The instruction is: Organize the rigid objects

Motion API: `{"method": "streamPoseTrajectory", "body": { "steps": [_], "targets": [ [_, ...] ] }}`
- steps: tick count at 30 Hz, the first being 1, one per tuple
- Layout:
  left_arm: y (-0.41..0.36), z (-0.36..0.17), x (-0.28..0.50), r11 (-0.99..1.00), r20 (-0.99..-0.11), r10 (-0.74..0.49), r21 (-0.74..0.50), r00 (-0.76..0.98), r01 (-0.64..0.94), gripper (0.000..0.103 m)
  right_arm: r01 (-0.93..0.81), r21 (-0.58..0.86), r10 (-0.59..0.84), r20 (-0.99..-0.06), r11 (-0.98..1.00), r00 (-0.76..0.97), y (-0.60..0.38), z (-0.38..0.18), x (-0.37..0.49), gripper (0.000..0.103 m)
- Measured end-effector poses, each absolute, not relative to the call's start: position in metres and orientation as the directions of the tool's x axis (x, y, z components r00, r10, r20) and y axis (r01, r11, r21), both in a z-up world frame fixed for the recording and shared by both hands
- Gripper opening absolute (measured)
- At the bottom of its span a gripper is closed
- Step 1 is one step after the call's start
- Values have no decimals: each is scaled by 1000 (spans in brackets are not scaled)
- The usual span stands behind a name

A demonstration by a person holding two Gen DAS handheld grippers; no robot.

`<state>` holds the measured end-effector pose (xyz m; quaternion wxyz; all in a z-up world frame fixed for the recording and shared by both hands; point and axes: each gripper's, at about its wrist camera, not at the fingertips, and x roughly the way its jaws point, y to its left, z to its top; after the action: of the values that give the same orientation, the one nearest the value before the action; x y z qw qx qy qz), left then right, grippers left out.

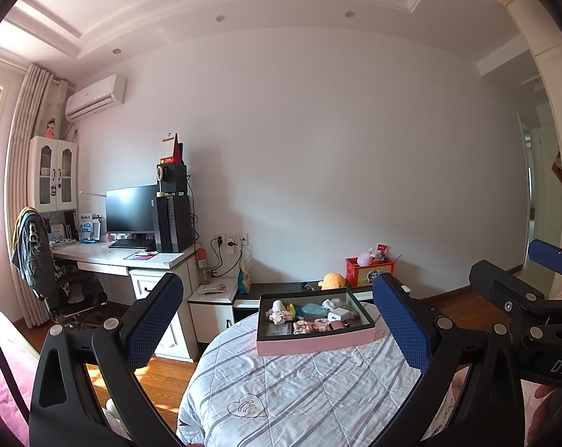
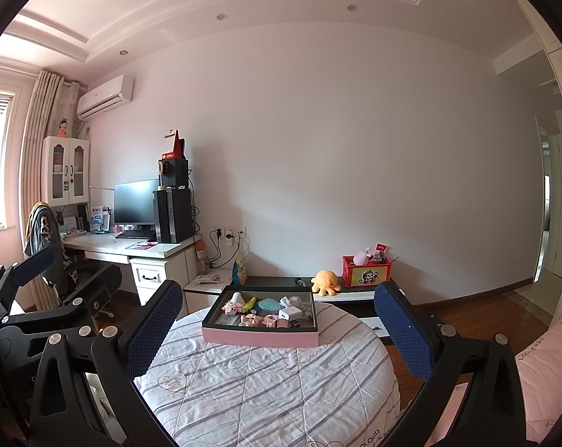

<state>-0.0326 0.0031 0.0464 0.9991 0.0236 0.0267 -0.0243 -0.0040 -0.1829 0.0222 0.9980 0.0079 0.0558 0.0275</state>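
you are holding the left gripper (image 1: 277, 316) up with its two blue fingers spread wide apart, and nothing is sitting between them. you are holding the right gripper (image 2: 277, 320) the same way, wide apart and carrying nothing. both are hanging in the air above the round table (image 1: 299, 391) with the striped grey and white cloth on it, well back from the box.

the pink box (image 1: 314, 339) is sitting on the far side of the table. it is shallow, with pink outside walls and a dark inside. lots of little hard things are lying in it. a small white cone-shaped thing (image 2: 237, 297) is standing near the back left corner. a yellow-green thing (image 2: 250, 302) is lying just beside it. a round teal case (image 2: 268, 304) is resting in the middle. a white plug block (image 2: 289, 313) is sitting to the right of the teal case, and a white earbud-like thing (image 2: 290, 301) is lying behind it. some small pink and white toys (image 2: 251, 319) are crowding along the front wall. they are too small to tell what each one is.

behind the table, a low dark shelf (image 2: 277, 281) is running along the wall. a red toy box (image 2: 366, 275) is sitting on it with a pink soft toy (image 2: 362, 257) poking out of the top. an orange plush octopus (image 2: 327, 281) is sitting on the shelf beside the red box, to its left.
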Motion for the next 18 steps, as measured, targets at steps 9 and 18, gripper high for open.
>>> {"method": "streamPoseTrajectory", "body": {
  "steps": [9, 18],
  "targets": [
    [3, 46, -33, 998, -54, -47, 47, 997, 50, 103, -52, 20, 54, -114, 998, 992, -182, 21, -4, 103],
    [4, 46, -33, 998, -55, -48, 47, 997, 51, 103, -52, 21, 54, -117, 998, 992, -182, 22, -2, 103]
  ]
}}
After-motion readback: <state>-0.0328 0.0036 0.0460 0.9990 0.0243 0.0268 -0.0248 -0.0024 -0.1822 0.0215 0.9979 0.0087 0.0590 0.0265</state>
